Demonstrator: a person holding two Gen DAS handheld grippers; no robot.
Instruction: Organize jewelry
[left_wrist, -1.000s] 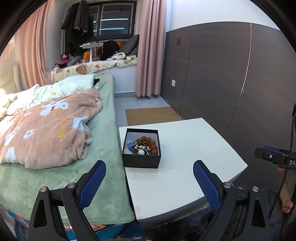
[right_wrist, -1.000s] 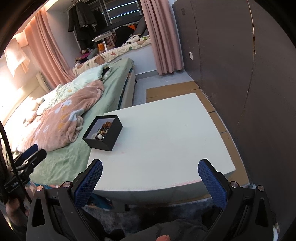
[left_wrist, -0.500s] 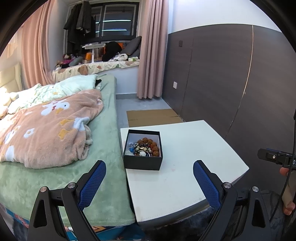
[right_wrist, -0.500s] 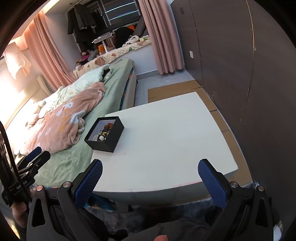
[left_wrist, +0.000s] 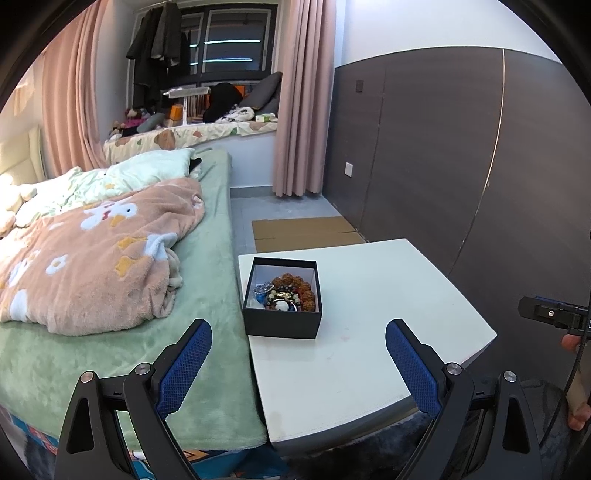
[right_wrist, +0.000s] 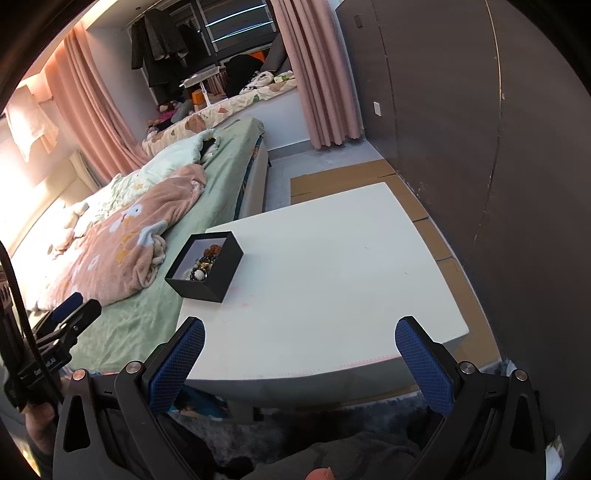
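Observation:
A small black box (left_wrist: 282, 321) (right_wrist: 218, 275) stands open on the left part of a low white table (left_wrist: 388, 295) (right_wrist: 332, 277). Inside lies a heap of jewelry (left_wrist: 288, 293) (right_wrist: 203, 264): brown bead bracelets, dark beads, a white stone, something blue. My left gripper (left_wrist: 299, 334) hovers open short of the box, its blue pads wide apart and empty. My right gripper (right_wrist: 300, 332) is open too, held back over the table's near edge, right of the box. Each gripper shows at the edge of the other's view.
A bed (left_wrist: 207, 332) with green sheet and a peach blanket (left_wrist: 92, 254) abuts the table's left side. A dark panelled wall (left_wrist: 461, 155) runs along the right. Flattened cardboard (left_wrist: 303, 229) lies on the floor beyond the table. A hand (left_wrist: 576, 376) holds the other gripper.
Both views have shifted slightly; the box sits a little lower and nearer in the left wrist view. Both grippers stay open and empty. The box and jewelry have not moved.

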